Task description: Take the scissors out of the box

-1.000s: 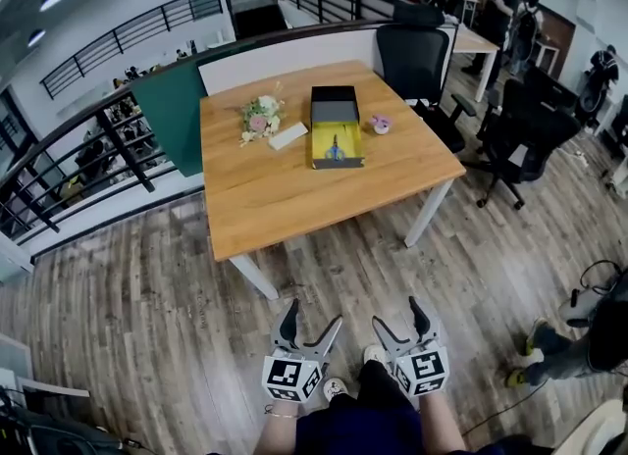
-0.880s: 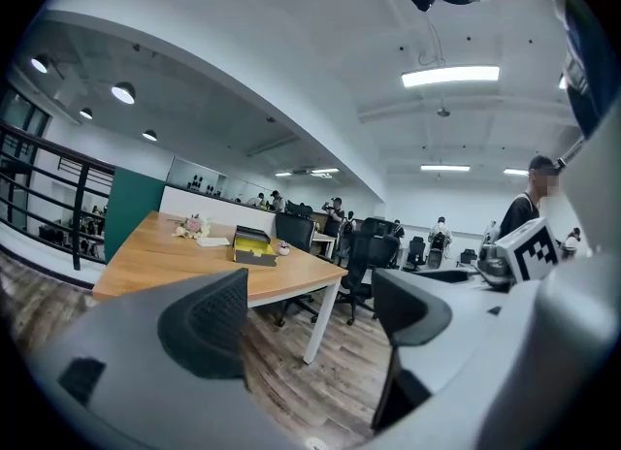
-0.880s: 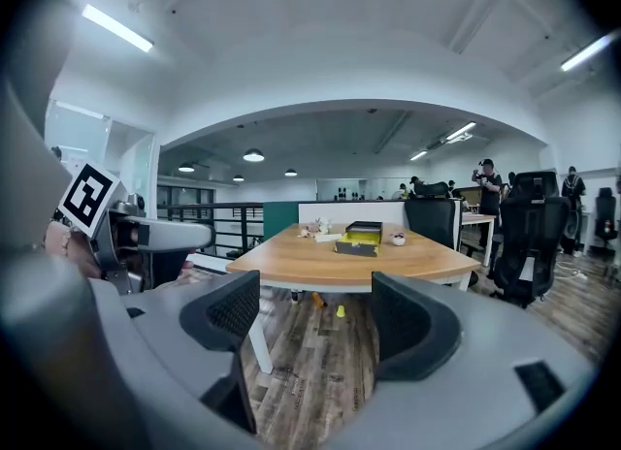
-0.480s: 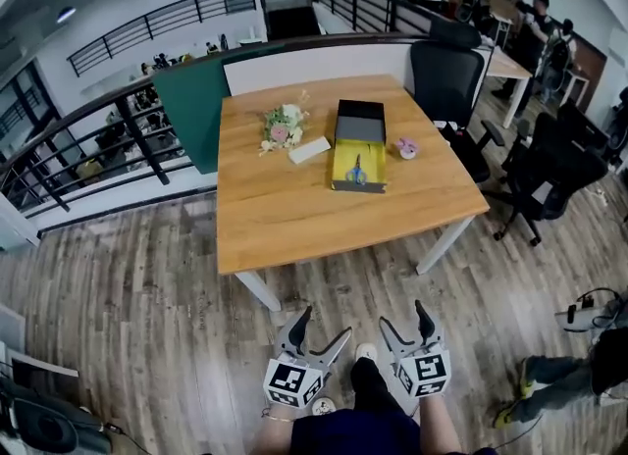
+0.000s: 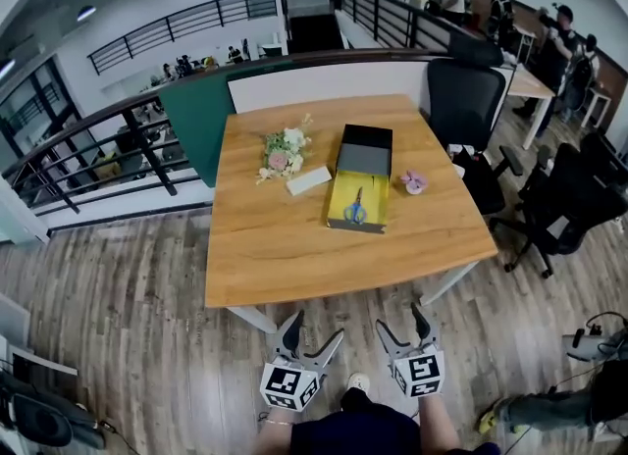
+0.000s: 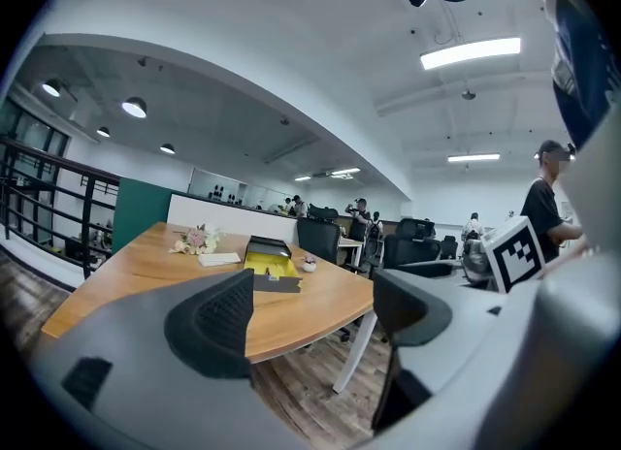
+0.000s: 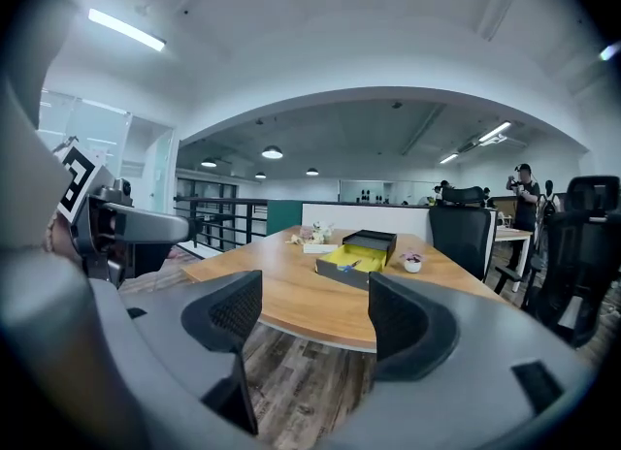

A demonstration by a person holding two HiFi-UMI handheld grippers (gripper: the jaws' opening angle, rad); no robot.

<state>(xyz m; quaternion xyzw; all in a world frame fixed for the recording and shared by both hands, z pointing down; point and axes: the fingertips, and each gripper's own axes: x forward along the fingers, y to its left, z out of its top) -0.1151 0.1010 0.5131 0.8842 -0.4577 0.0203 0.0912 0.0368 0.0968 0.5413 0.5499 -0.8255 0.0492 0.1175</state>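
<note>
Blue-handled scissors lie on the yellow lining of an open dark box in the middle of a wooden table. The box's dark lid stands directly behind it. Both grippers hover over the floor, short of the table's near edge. My left gripper is open and holds nothing. My right gripper is open too, with nothing between its jaws. The box shows far ahead in the right gripper view, and the same box is small in the left gripper view.
On the table a flower bunch and a white card sit left of the box, and a small pink flower pot sits to its right. Black office chairs stand behind and to the right. A railing runs at left. People stand in the background.
The table has come nearer and grown larger in the head view. Both grippers have travelled forward with me toward its near edge, still open.
</note>
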